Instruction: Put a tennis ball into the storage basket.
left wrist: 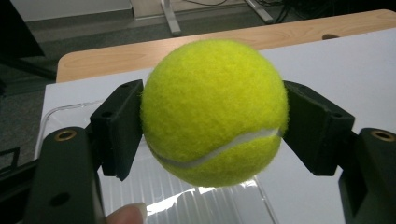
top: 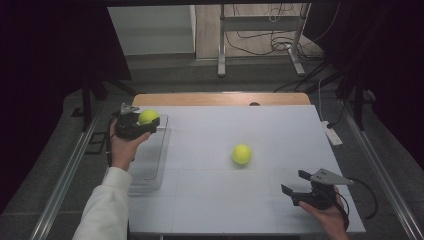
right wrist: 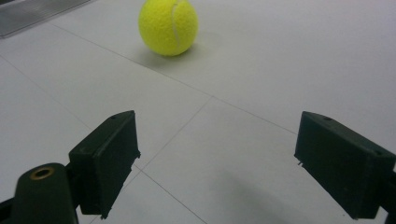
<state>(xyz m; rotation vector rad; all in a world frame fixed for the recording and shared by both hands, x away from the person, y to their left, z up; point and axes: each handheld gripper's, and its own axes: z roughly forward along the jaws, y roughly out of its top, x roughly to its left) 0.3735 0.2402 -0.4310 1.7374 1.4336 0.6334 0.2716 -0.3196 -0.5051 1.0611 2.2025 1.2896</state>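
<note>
Item 1: left tongs [top: 150, 121], upper left of high view, clamped on a tennis ball [top: 148, 116]. In left gripper view the ball [left wrist: 214, 112] sat between both pads [left wrist: 122, 126], gripped near its widest part, w/ nothing under it but air.
Item 2: clear plastic tray [top: 150, 165], left edge of the white surface [top: 210, 210], directly below/behind the held ball; tray rim [left wrist: 70, 106] visible lower left of left gripper view.
Item 3: second ball [top: 241, 154], centre of high view, loose on the surface, well apart from both tongs.
Item 4: right tongs [top: 296, 185], lower right, jaws apart & empty, aimed at the second ball [right wrist: 168, 27].

Risks, as judged:
- Fuzzy round ball, grip on two small pads: could squirt out if squeeze eased early.
- Release from height: ball prob. bounces out of the shallow tray; wall height hard to read, tray being see-through.
- Ball looked near tray's far end, poss. over the rim; drop there could land outside.
- Second ball rolls freely; a nudge from one jaw would send it off.
</note>
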